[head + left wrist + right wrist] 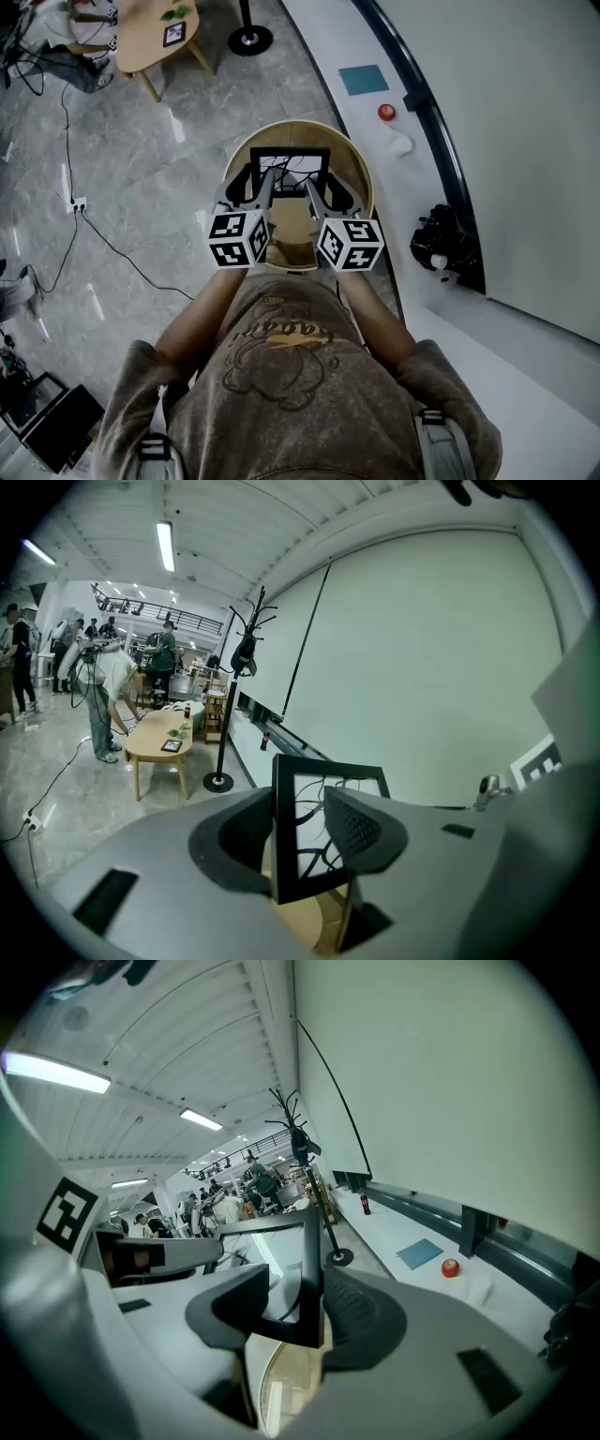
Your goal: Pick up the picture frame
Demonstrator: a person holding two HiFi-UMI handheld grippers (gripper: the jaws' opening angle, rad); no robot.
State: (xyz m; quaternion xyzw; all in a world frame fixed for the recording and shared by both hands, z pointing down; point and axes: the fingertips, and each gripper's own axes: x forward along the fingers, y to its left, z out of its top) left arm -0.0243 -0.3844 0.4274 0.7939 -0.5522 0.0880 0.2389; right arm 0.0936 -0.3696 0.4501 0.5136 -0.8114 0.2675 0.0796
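A black picture frame with a white print of dark branching lines is held upright above a round wooden table. My left gripper is shut on its left edge and my right gripper on its right edge. In the left gripper view the frame's left bar stands between the dark pads of the left gripper. The right gripper view shows the frame's right bar clamped in the right gripper. Both marker cubes sit just in front of the person's chest.
To the right runs a white ledge with a blue mat, a red object and a black device. A coat stand base and a low wooden table stand farther off. Cables trail over the grey floor.
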